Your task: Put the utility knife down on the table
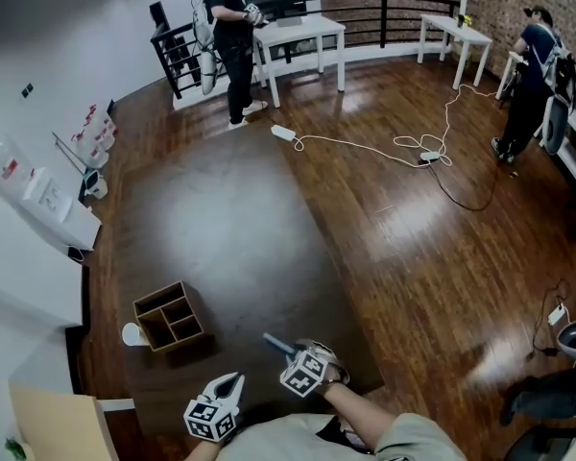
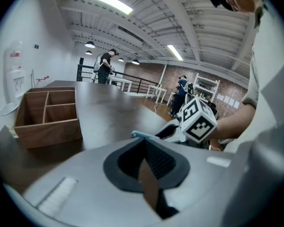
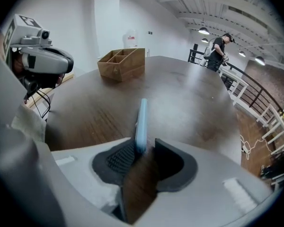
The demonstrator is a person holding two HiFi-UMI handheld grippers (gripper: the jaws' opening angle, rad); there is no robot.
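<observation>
The light blue utility knife (image 1: 277,345) lies low over the dark table (image 1: 230,229), pointing away from me. In the right gripper view the utility knife (image 3: 141,119) leans on the left pad, with a gap to the right pad, so my right gripper (image 3: 149,144) is open around it. In the head view the right gripper (image 1: 291,354) is at the table's near edge. My left gripper (image 1: 232,380) sits just to its left, tips together and empty. The left gripper view shows the left gripper (image 2: 145,159) shut, with the knife tip (image 2: 138,135) and the right gripper's marker cube (image 2: 199,120) beyond.
A wooden box with compartments (image 1: 170,317) stands on the table to the left, with a white cup (image 1: 132,334) beside it. The table's right edge (image 1: 350,305) drops to the wood floor. Two people (image 1: 232,36) stand far off by white tables.
</observation>
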